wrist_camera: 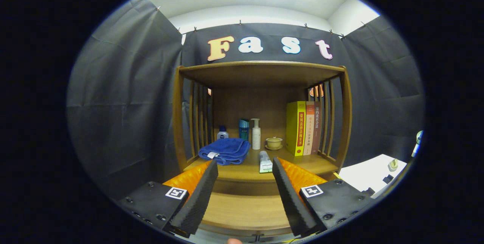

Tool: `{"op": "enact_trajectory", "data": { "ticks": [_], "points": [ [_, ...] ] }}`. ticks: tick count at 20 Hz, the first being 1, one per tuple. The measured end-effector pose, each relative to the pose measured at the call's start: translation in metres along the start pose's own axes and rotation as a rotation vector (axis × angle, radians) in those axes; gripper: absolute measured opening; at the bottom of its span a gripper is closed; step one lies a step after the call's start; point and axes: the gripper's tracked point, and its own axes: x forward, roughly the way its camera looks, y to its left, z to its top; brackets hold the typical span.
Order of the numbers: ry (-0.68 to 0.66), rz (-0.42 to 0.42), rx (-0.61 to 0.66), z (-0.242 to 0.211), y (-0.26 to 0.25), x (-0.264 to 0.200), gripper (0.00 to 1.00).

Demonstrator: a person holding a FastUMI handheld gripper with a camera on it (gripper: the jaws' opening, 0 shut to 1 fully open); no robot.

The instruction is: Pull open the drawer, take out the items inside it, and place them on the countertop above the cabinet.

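Claw (245, 168) wide open and empty over the wooden tabletop (245, 172), blue towel (225, 150) and books (304, 127) beyond, black cloth walls (124, 108) around.

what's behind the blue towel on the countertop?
Behind the blue towel, at the back panel: a small white bottle with a blue cap and a teal bottle, their bases hidden by it. The gripper is open, fingers holding nothing.

The cabinet (261, 75) is smooth, satin-finished wood. A soft, plush cloth towel (225, 150) lies on its countertop (247, 170). The bottles (256, 134) look like glossy plastic; the book (296, 128) covers are shiny.
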Motion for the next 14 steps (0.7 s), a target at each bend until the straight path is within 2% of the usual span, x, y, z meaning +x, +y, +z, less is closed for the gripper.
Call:
{"op": "enact_trajectory", "data": {
  "ticks": [5,9,14],
  "points": [
    [-0.018,0.033,0.015,-0.045,0.009,-0.038,0.94],
    [0.021,0.034,-0.007,-0.094,0.005,-0.082,0.94],
    [0.084,0.039,-0.036,-0.148,-0.001,-0.099,0.94]
  ]
}}
